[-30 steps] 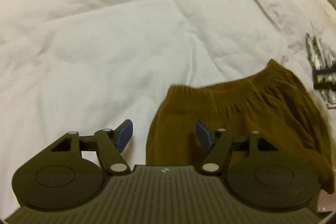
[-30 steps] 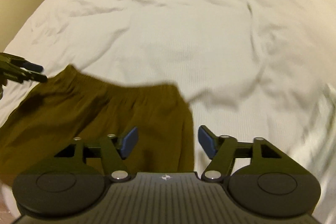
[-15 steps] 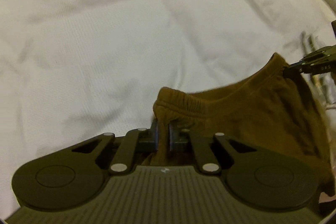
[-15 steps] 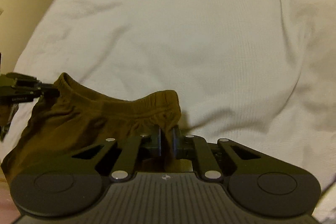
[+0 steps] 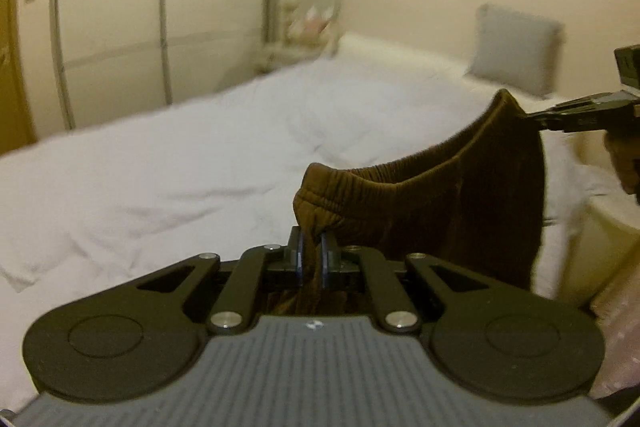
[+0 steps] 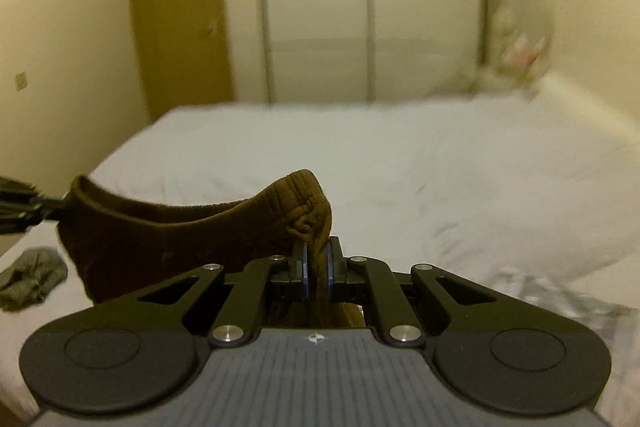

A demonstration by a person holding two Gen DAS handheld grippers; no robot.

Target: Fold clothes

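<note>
A pair of brown shorts (image 5: 460, 203) hangs in the air above a bed (image 5: 180, 179) covered in a rumpled white duvet, held up by its elastic waistband at two corners. In the left wrist view, the left hand-held gripper (image 5: 311, 259) sits low in the centre of the frame, its blue-padded fingers pressed together on one bunched corner of the waistband. At the right edge of that view the right hand-held gripper (image 5: 536, 119) pinches the other corner, and the waistband sags in a curve between the two. The right wrist view shows the same from the other side: the right hand-held gripper (image 6: 316, 269) clamped on a gathered corner at centre bottom, the shorts (image 6: 180, 239) stretching away to the left edge, where the left hand-held gripper (image 6: 56, 205) grips the far corner. A small grey garment (image 6: 32, 277) lies crumpled on the bed at lower left. A grey pillow (image 5: 516, 49) stands against the wall at upper right of the left view. Pale wardrobe doors (image 6: 372, 3) fill the background, with a wooden door (image 6: 180, 11) beside them
</note>
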